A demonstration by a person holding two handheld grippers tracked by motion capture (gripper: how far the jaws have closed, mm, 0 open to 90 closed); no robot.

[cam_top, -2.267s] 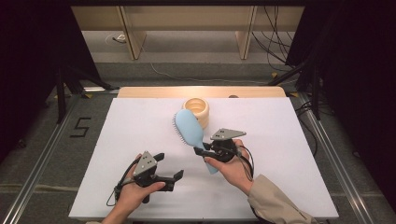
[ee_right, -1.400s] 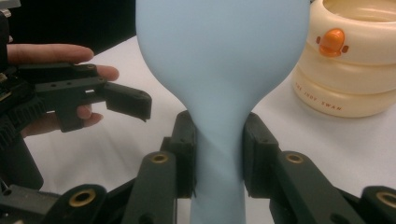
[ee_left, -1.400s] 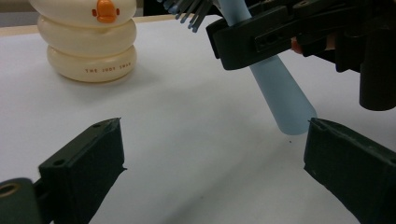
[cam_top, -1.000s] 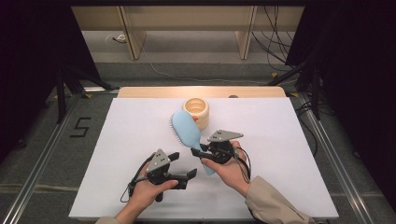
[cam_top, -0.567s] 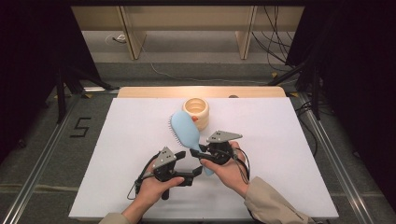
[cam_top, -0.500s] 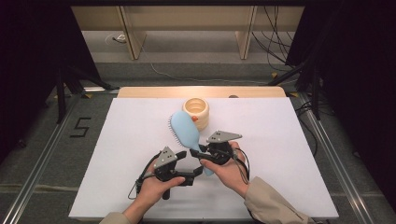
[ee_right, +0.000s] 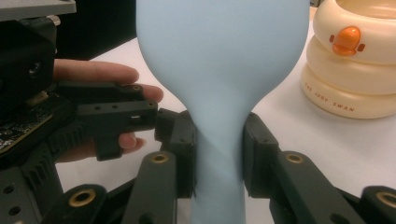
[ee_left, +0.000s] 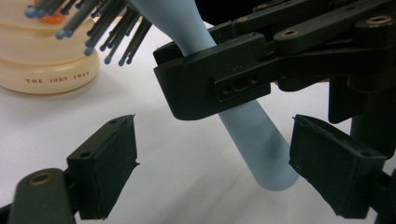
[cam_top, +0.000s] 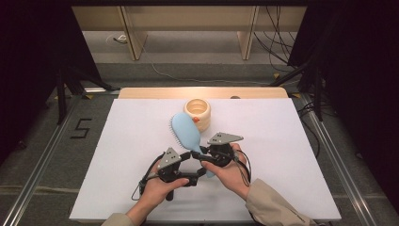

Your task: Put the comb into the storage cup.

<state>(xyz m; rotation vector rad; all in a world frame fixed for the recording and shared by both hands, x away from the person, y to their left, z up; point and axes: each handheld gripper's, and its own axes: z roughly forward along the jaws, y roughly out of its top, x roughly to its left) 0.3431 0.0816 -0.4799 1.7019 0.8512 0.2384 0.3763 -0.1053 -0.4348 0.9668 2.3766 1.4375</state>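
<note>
While its jaws stand wide on either side of the handle's free end, the left tool [cam_top: 188, 165] looks set to take the brush [cam_top: 187, 134], which the right tool [cam_top: 201, 154] clamps by the neck, lifted near the counter's [cam_top: 301, 155] middle, beside the cup [cam_top: 197, 113].

Your two black grippers, left gripper [cam_top: 192, 165], right gripper [cam_top: 199, 154], each topped with a grey three-cornered plate, brass-ringed pivots on the jaw arms, black cable trailing from each, your right sleeve [cam_top: 275, 207] beige, cuff loose.
</note>
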